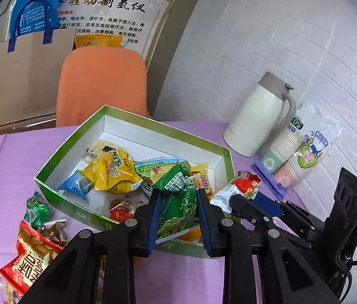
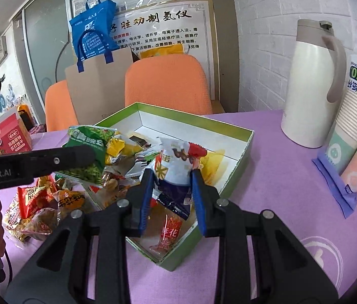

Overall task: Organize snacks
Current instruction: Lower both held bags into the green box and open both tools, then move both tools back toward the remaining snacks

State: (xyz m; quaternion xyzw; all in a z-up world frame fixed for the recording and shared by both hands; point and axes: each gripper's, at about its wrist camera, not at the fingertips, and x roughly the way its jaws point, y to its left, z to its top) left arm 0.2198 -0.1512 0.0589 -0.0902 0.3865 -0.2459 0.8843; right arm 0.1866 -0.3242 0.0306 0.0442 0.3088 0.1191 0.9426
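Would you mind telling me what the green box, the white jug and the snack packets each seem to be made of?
Green box: likely cardboard, printed green outside, plain white inside, with sharp folded corners.
White jug: smooth and slightly glossy, probably coated metal or plastic; grey lid and handle look like matte plastic.
Green pea packet in the left claw: shiny crinkled plastic film.

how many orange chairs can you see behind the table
2. One orange chair stands straight behind the green box; the second orange chair is to its left, partly hidden by a brown paper bag. More could be hidden.
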